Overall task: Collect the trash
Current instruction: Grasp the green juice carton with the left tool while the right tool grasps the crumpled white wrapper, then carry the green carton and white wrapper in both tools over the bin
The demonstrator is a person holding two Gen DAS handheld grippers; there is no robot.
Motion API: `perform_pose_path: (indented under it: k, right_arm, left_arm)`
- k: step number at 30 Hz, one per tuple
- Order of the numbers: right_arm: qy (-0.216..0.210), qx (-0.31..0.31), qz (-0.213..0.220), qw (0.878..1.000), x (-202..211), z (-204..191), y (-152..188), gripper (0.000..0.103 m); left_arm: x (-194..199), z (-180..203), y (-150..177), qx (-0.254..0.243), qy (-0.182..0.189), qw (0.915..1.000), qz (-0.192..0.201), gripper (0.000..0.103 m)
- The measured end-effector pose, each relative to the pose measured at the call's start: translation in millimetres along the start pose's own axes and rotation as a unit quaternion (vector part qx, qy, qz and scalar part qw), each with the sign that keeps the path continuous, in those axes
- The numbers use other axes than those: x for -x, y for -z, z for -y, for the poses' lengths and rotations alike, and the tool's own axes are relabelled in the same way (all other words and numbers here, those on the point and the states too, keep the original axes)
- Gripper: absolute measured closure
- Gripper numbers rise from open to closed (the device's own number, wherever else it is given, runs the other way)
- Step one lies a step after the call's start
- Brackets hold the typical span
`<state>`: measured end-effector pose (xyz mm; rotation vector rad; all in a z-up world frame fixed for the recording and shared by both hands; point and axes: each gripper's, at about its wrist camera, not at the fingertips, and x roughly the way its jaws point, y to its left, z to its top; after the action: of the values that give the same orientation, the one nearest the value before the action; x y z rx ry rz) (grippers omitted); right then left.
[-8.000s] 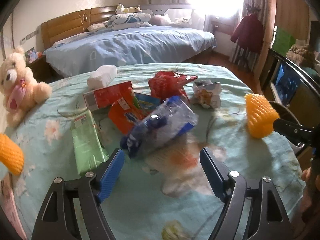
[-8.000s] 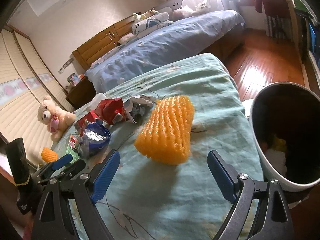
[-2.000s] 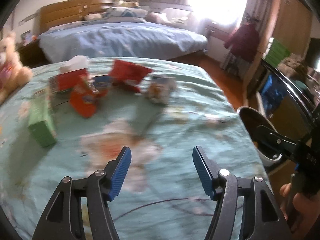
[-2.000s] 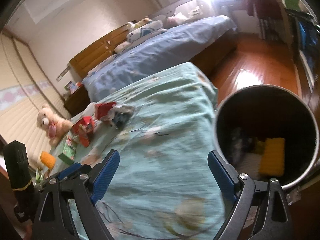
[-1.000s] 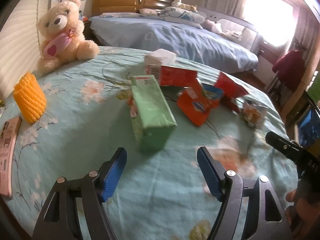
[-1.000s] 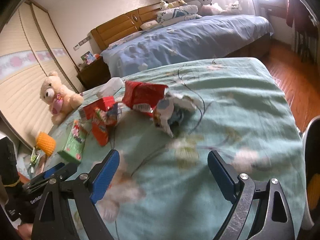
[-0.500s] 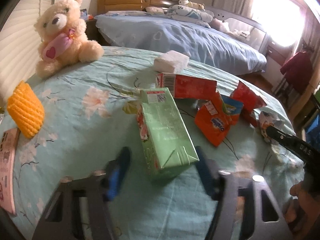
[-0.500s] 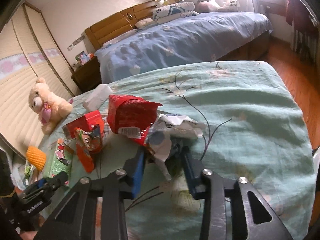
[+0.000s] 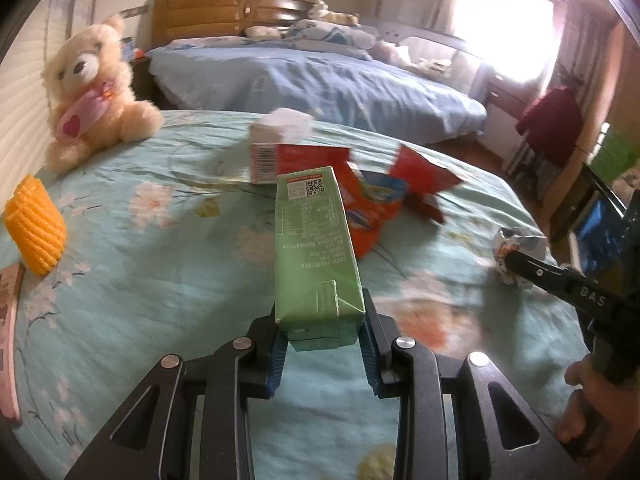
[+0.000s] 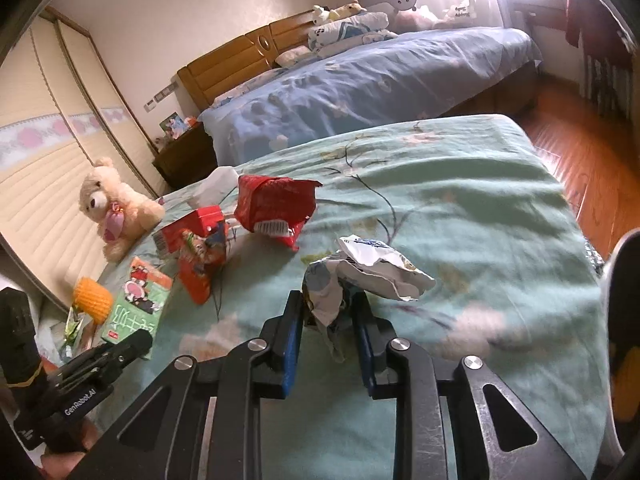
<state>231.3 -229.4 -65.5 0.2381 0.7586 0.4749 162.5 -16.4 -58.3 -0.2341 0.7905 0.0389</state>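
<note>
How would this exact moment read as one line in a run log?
left gripper: jaws closing on green carton | right gripper: jaws closing on crumpled wrapper | both on bedspread

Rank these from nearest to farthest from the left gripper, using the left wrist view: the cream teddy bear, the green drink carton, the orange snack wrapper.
1. Green drink carton: between the left gripper's blue pads, which have just been closing on it.
2. Orange snack wrapper: just beyond the carton, slightly right.
3. Cream teddy bear: far left, near the bedspread's edge.
</note>
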Motion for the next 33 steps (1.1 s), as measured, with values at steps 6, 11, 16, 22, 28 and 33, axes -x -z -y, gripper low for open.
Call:
perform_pose_path:
  k: [6, 11, 16, 22, 28, 33]
  right_arm:
    - [0.002, -0.010, 0.005, 1.000, 25, 12, 13, 0.078]
    - [0.011, -0.024, 0.017, 0.999, 46, 26, 22, 0.078]
    - [0.021, -0.033, 0.022, 0.999, 63, 39, 30, 0.078]
    - [0.035, -0.048, 0.031, 0.998, 83, 56, 39, 0.078]
    - [0.050, -0.060, 0.043, 0.996, 102, 71, 43, 0.078]
    - [0.064, -0.074, 0.051, 0.994, 117, 89, 47, 0.078]
  left_arm:
    - [10, 34, 9, -0.043, 0.032, 0.9986, 0.000, 0.073]
    - [12, 56, 15, -0.068, 0.054, 0.9962, -0.004, 0.073]
    - [12, 78, 22, -0.093, 0.072, 0.9930, -0.011, 0.073]
    - [9, 101, 23, -0.122, 0.092, 0.9881, -0.020, 0.073]
    - [5, 128, 24, -0.139, 0.114, 0.9834, -0.023, 0.073]
    - [-1, 145, 25, -0.153, 0.127, 0.9798, -0.026, 0.073]
